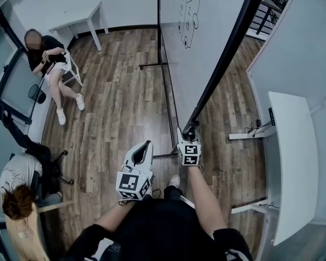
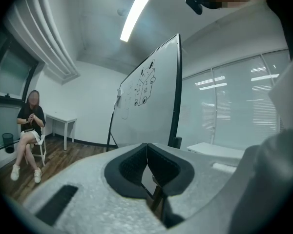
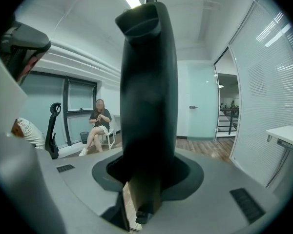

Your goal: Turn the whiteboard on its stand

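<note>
The whiteboard stands tilted on its black stand, with drawings on its white face. Its black frame edge runs down to my right gripper, which is shut on the lower end of that edge. In the right gripper view the black frame rises between the jaws and fills the middle. My left gripper hangs to the left of the board and apart from it. Its black pads meet with nothing between them.
A person sits on a white chair at the left, near a white table. Another person is at the lower left. A white desk and a glass wall stand close on the right. Wooden floor lies left of the stand.
</note>
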Motion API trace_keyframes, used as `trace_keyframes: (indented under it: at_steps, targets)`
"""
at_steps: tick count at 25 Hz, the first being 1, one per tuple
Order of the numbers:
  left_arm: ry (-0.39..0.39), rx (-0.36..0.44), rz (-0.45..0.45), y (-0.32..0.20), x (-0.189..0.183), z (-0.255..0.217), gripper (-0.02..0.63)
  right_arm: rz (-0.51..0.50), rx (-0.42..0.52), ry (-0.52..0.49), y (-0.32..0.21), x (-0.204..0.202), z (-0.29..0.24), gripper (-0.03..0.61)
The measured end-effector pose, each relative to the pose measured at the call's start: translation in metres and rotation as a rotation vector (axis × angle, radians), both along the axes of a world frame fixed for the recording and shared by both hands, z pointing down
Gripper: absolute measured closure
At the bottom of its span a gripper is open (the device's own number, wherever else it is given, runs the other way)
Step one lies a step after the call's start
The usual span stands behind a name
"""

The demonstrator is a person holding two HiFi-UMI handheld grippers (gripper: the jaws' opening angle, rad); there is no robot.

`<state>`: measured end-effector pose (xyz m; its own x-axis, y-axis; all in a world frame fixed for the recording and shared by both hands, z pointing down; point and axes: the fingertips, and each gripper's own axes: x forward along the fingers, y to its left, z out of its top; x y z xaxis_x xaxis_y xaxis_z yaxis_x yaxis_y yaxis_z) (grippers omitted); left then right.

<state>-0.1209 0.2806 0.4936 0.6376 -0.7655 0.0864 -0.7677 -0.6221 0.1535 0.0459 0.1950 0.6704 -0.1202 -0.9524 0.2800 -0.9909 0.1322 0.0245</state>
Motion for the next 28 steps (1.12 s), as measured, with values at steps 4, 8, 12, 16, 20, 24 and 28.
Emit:
trace_keyframes:
  at_steps: [4, 8, 12, 16, 20, 24, 28]
  targets:
    - [-0.003, 0.0, 0.025, 0.017, -0.003, 0.006, 0.597, 0.012, 0.011, 0.001, 0.035, 0.0, 0.002, 0.42]
    - [0.005, -0.011, 0.043, 0.025, -0.014, -0.004, 0.597, 0.014, 0.023, 0.002, 0.06, -0.008, -0.01, 0.42]
    - [0.016, -0.019, 0.056, 0.029, -0.018, -0.008, 0.597, 0.013, 0.038, -0.004, 0.078, -0.014, -0.017, 0.421]
    - [0.026, -0.026, 0.069, 0.029, -0.019, -0.016, 0.597, 0.021, 0.021, -0.008, 0.092, -0.017, -0.023, 0.421]
    - [0.034, -0.036, 0.078, 0.024, -0.019, -0.022, 0.597, 0.007, 0.007, -0.009, 0.103, -0.022, -0.028, 0.42]
    - [0.043, -0.041, 0.083, 0.019, -0.018, -0.027, 0.597, -0.006, -0.018, -0.007, 0.107, -0.025, -0.032, 0.421]
    - [0.044, -0.049, 0.092, 0.018, -0.018, -0.028, 0.597, 0.008, -0.026, -0.014, 0.111, -0.025, -0.033, 0.42]
